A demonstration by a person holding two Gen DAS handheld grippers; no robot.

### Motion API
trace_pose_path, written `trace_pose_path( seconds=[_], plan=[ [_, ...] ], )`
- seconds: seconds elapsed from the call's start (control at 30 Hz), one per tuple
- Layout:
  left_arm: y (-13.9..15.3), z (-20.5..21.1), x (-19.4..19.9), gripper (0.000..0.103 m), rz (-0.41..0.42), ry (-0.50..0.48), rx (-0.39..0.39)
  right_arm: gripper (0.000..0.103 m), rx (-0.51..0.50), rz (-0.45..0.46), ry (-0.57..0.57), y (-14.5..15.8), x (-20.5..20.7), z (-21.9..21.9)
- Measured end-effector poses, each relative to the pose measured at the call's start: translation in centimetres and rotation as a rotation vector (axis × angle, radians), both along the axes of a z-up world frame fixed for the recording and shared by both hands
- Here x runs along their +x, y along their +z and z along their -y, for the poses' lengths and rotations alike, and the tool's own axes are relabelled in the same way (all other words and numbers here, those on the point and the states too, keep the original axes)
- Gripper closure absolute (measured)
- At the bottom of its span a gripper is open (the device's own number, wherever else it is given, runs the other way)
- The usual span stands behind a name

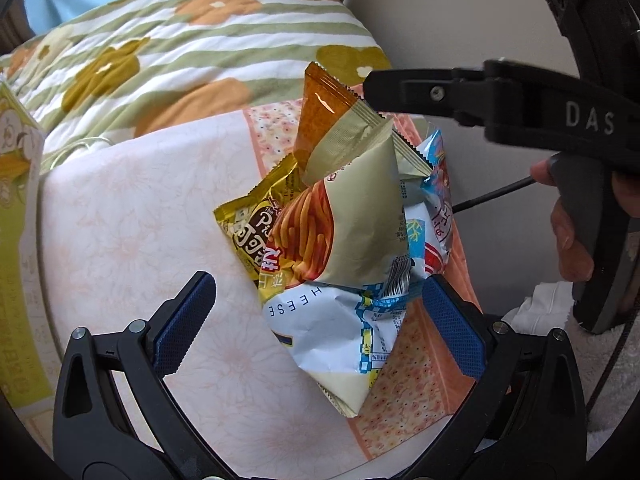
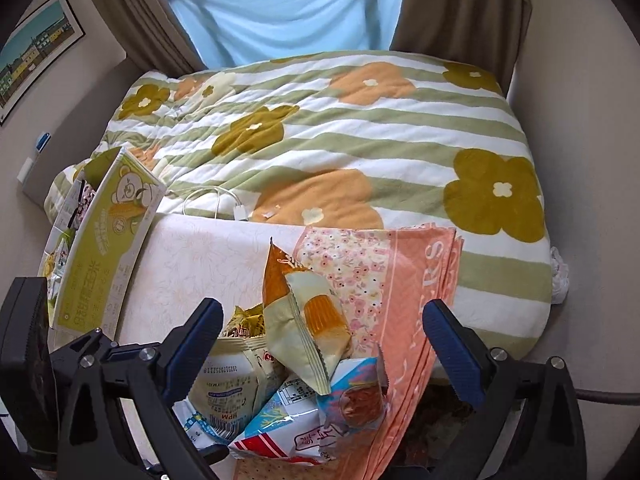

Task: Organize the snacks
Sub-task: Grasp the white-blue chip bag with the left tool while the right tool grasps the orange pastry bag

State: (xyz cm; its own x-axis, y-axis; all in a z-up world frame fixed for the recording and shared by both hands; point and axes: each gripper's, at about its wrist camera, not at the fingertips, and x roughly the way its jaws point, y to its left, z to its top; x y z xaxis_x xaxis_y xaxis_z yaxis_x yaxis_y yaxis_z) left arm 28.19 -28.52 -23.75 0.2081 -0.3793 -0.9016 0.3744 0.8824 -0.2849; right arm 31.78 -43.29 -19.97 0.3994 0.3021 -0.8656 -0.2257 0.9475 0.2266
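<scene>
Crinkled foil and plastic packets make a small heap on the pale floral bench, at its right end where a pink patterned cloth lies under them. From the left wrist view I count four snack packets in the pile: a beige noodle-print packet on top, an orange-and-beige packet standing behind it with its crimped end pointing up and away, a yellow-gold packet peeking out to the left, and a white-and-blue packet at the front whose long axis runs towards the camera. A blue-and-red packet at the right edge may make five; the overlap keeps me from being sure. The left gripper hangs wide open, its two blue pads either side of the white-and-blue packet, the right pad just beside the pile's edge. The right gripper's black body reaches in from the right, held by a hand.

From the right wrist view, the right gripper also stands wide open above the same heap, holding nothing. One orange-and-beige packet tilts upright. One green-and-white carton sits at the bench's left end, its long axis running away from the camera. A striped flowered quilt covers the bed behind.
</scene>
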Motion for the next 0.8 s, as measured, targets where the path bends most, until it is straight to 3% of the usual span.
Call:
trace_pose_path(
  seconds=[0.23,0.43,0.6,0.73,0.8],
  plan=[
    [-1.1,-1.5,1.1,0.004,-0.075,0.027,-0.066,0.003,0.048,-0.09,0.062,-2.8,2.2,-1.6],
    [-1.5,-2.3,1.0,0.007,-0.087,0.017,-0.057,0.003,0.07,-0.116,0.059,-3.0,3.0,-1.9],
    [-2.0,-2.9,1.0,0.017,-0.086,0.0,-0.018,0.003,0.087,-0.131,0.043,-3.2,3.4,-1.8],
    [-2.4,-2.6,1.5,0.017,-0.078,-0.022,-0.043,0.003,0.1,-0.139,0.035,-3.2,3.5,-1.6],
    [-2.7,-2.0,1.7,0.035,-0.061,-0.041,-0.041,0.003,0.119,-0.149,0.027,-3.4,3.5,-1.5]
  ],
)
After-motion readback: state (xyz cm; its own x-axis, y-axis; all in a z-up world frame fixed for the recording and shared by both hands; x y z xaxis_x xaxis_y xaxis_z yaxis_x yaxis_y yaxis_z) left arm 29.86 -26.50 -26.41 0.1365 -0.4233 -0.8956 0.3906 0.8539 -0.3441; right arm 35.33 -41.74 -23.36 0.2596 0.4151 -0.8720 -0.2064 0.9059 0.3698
